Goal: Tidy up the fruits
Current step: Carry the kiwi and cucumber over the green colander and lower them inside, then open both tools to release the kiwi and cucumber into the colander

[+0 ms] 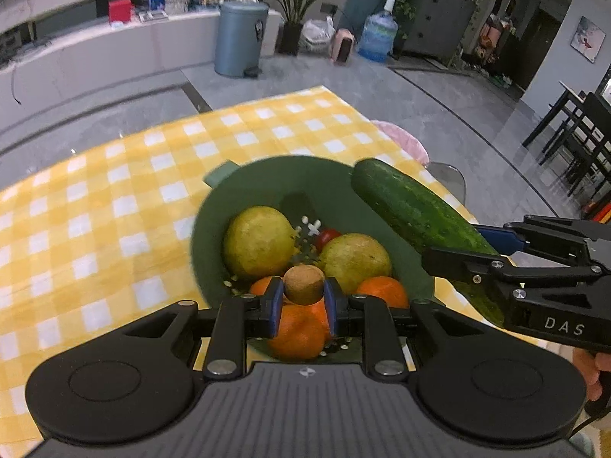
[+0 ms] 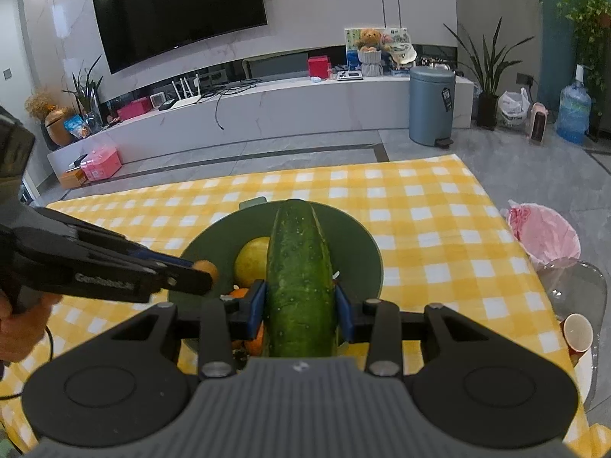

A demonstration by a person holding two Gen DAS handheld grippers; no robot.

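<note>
Jaws clenched: left gripper (image 1: 303,301) on one kiwi (image 1: 303,284), right gripper (image 2: 299,309) on one cucumber (image 2: 299,267); bowl (image 1: 275,179): two pears (image 1: 259,244).

A wall-mounted television (image 2: 179,11) hangs above a long white marble bench (image 2: 267,110); a blue-grey pedal bin (image 2: 431,105) and potted plant (image 2: 488,76) stand on grey tiled floor (image 2: 515,152)
</note>
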